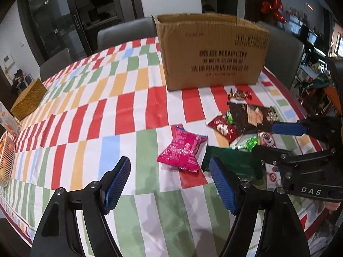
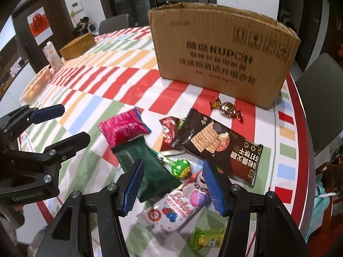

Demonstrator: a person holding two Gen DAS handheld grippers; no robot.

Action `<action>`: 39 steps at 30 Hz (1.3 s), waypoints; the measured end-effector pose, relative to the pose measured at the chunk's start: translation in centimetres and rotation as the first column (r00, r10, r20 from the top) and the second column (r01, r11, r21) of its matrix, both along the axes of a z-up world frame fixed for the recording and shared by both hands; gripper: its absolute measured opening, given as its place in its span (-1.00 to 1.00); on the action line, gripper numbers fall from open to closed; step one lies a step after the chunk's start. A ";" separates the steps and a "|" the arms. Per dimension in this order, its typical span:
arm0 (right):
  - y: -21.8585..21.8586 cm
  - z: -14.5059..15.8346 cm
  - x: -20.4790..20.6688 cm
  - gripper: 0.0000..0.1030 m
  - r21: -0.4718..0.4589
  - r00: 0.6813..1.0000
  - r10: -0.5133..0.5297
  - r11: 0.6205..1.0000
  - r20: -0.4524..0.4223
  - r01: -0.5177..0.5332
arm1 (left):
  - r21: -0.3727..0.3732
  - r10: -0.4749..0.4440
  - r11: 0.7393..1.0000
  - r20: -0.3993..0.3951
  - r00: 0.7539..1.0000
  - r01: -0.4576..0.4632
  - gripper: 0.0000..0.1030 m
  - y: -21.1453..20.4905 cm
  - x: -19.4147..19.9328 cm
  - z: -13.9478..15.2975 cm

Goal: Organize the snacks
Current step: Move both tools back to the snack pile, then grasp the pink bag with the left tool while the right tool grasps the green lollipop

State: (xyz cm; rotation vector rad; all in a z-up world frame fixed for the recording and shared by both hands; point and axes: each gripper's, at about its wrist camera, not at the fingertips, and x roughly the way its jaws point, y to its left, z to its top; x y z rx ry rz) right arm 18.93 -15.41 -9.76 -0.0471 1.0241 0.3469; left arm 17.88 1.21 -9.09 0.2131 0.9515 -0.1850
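Note:
An open cardboard box (image 1: 212, 51) (image 2: 223, 49) stands at the table's far side. Loose snacks lie in front of it: a pink packet (image 1: 182, 150) (image 2: 123, 128), a dark green packet (image 1: 233, 160) (image 2: 148, 169), a brown cracker pack (image 1: 250, 113) (image 2: 218, 145), a green lollipop (image 2: 182, 168), a wrapped candy (image 2: 227, 107) (image 1: 240, 94), a white Lotso packet (image 2: 178, 212) and a small green packet (image 2: 206, 237). My left gripper (image 1: 169, 184) is open and empty, just short of the pink packet. My right gripper (image 2: 171, 186) is open and empty above the green and white packets.
A checked cloth (image 1: 96, 115) covers the round table. A gold box (image 1: 27, 100) (image 2: 78, 46) and an orange basket (image 2: 36, 85) sit at the left. Grey chairs (image 1: 126, 32) (image 2: 319, 98) stand around the table's far and right edges.

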 end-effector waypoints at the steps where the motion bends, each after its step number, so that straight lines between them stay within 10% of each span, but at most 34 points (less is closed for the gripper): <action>1: 0.0 -0.3 0.1 0.13 -0.008 1.000 0.000 1.000 -0.005 0.000 | 0.004 -0.003 1.000 -0.007 1.000 0.003 0.47 -0.1 0.1 -0.3; 24: 1.2 -3.2 2.2 -0.17 -0.119 0.997 0.062 0.991 -0.047 -0.067 | 0.068 -0.060 0.995 -0.089 0.994 0.067 0.46 -1.5 5.7 -4.5; 39: 1.0 -3.9 2.8 -0.50 -0.050 0.995 0.055 0.997 -0.081 -0.059 | -0.020 -0.062 0.998 -0.156 0.986 0.060 -0.26 -1.8 6.5 -5.6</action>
